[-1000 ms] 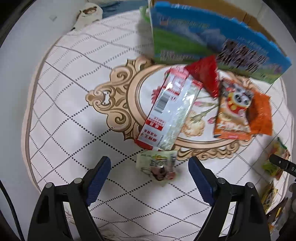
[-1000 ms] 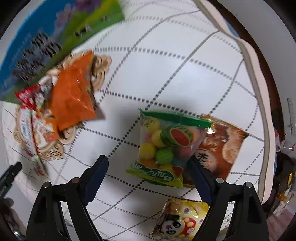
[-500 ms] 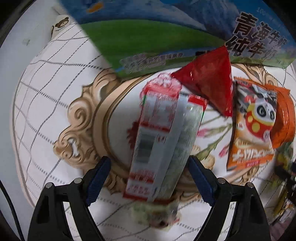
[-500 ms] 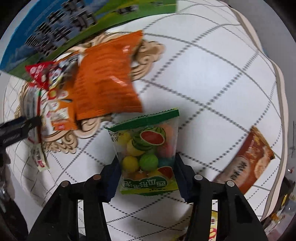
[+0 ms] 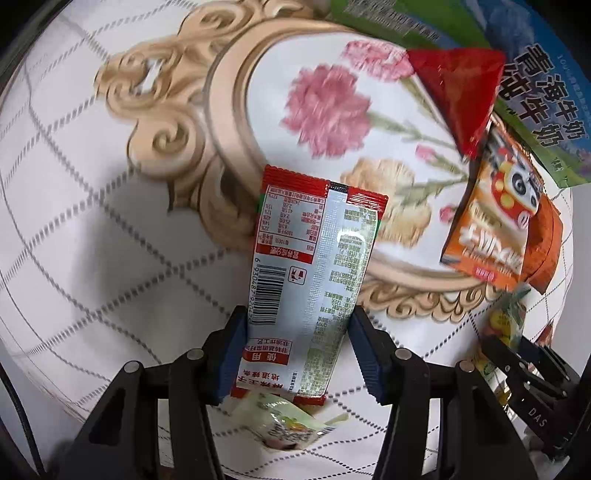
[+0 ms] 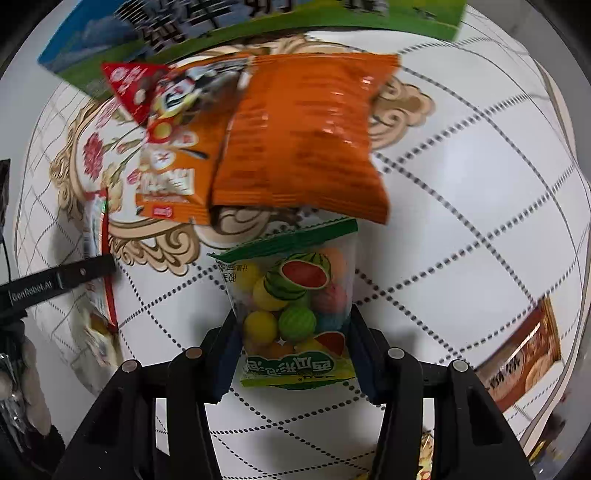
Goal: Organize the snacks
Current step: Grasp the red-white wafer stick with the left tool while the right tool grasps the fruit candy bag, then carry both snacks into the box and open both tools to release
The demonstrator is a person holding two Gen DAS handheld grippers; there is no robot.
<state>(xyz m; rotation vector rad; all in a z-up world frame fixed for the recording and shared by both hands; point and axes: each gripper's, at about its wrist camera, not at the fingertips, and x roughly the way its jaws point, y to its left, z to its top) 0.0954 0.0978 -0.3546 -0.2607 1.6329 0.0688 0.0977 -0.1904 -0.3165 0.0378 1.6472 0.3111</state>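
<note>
My left gripper (image 5: 297, 350) is shut on a long red and silver snack packet (image 5: 310, 266), back side up, over the patterned tablecloth. A small pale green packet (image 5: 284, 424) lies under its near end. My right gripper (image 6: 291, 350) is shut on a clear bag of fruit-shaped candies (image 6: 295, 306) with a green top; that bag and gripper also show at the right of the left wrist view (image 5: 506, 325). An orange chip bag (image 6: 303, 136), an orange panda snack bag (image 6: 173, 162) and a red triangular packet (image 6: 129, 85) lie ahead.
A blue and green milk carton box (image 6: 221, 33) stands behind the snacks, also in the left wrist view (image 5: 535, 92). A brown biscuit packet (image 6: 524, 350) lies at the right near the table edge. The left gripper's arm (image 6: 55, 284) enters the right wrist view.
My left gripper has moved forward and closed on the red and silver packet. My right gripper closed on the candy bag and carried it toward the orange bags.
</note>
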